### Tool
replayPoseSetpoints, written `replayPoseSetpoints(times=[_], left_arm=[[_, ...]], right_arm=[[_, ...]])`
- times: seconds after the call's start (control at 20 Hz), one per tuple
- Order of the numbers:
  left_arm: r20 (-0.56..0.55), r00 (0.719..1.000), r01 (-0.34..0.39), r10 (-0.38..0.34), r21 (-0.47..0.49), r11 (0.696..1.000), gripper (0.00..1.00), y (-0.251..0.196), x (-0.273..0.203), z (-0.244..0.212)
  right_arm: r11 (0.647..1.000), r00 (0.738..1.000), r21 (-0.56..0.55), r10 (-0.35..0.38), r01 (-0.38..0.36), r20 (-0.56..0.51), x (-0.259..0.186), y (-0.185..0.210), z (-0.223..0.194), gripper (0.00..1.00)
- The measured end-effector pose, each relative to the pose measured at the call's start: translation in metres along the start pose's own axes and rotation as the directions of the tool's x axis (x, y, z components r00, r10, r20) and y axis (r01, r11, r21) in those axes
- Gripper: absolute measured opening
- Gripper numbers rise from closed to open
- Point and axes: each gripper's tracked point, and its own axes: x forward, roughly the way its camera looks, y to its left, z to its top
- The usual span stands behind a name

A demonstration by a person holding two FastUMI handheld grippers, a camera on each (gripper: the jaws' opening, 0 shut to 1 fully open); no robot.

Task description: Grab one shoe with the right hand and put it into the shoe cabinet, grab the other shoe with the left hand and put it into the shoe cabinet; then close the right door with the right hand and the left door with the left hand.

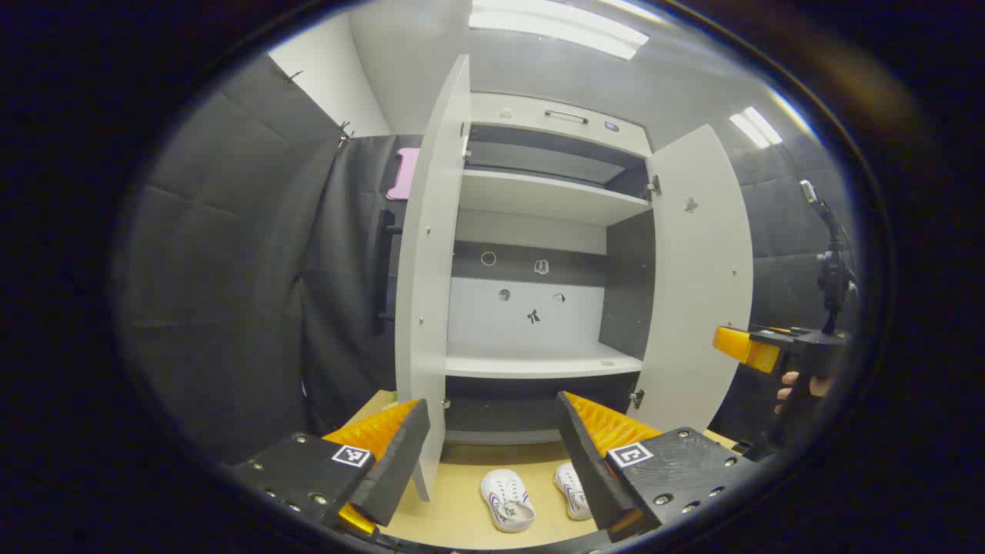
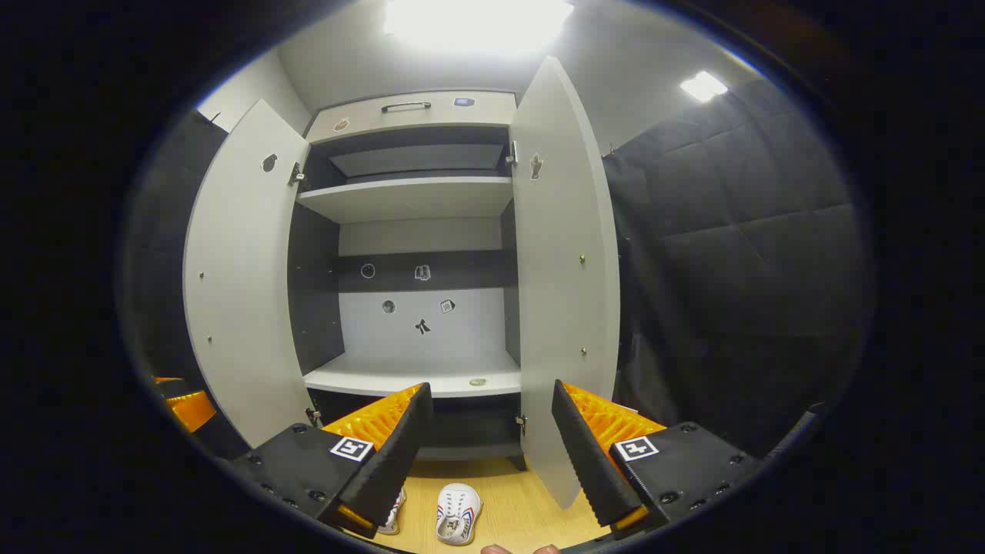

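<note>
Two white shoes with red and blue stripes lie on the wooden floor before the shoe cabinet (image 1: 539, 196): one shoe (image 1: 507, 500) and the other shoe (image 1: 572, 489) partly behind a finger. My left gripper (image 1: 492, 450) hangs open above them with nothing between its fingers. In the right gripper view the same pair shows as one shoe (image 2: 458, 514) and a second shoe (image 2: 393, 511) half hidden by a finger, under my open right gripper (image 2: 489, 446). Both cabinet doors stand open: the left door (image 1: 427, 277) and the right door (image 1: 696, 269). The right gripper (image 1: 750, 350) also appears at the far right, held by a hand.
The cabinet has an upper shelf (image 2: 408, 196) and a lower shelf (image 2: 415, 377), both bare, plus a top drawer with a handle (image 2: 405, 106). Padded dark walls (image 2: 731, 254) close in on both sides. A pink item (image 1: 404, 173) hangs behind the left door.
</note>
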Motion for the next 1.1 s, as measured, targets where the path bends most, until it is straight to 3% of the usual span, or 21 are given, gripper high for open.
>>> replayPoseSetpoints(times=[0.5,0.75,1.1], left_arm=[[0.04,0.999,0.012,-0.015,0.078,0.997,0.93,-0.014,-0.004,0.006],[0.052,0.998,0.029,-0.033,0.069,0.997,0.93,-0.02,-0.006,0.01],[0.031,1.0,-0.001,0.0,0.058,0.998,0.96,-0.003,-0.01,-0.004]], right_arm=[[1.0,1.0,-0.015,0.009,-0.009,-0.03,-0.011,0.002,-0.009,0.98],[0.999,0.999,-0.025,0.042,-0.043,-0.022,-0.012,0.016,-0.007,0.98],[0.994,0.993,-0.049,0.091,-0.095,-0.071,-0.01,0.035,-0.018,0.98]])
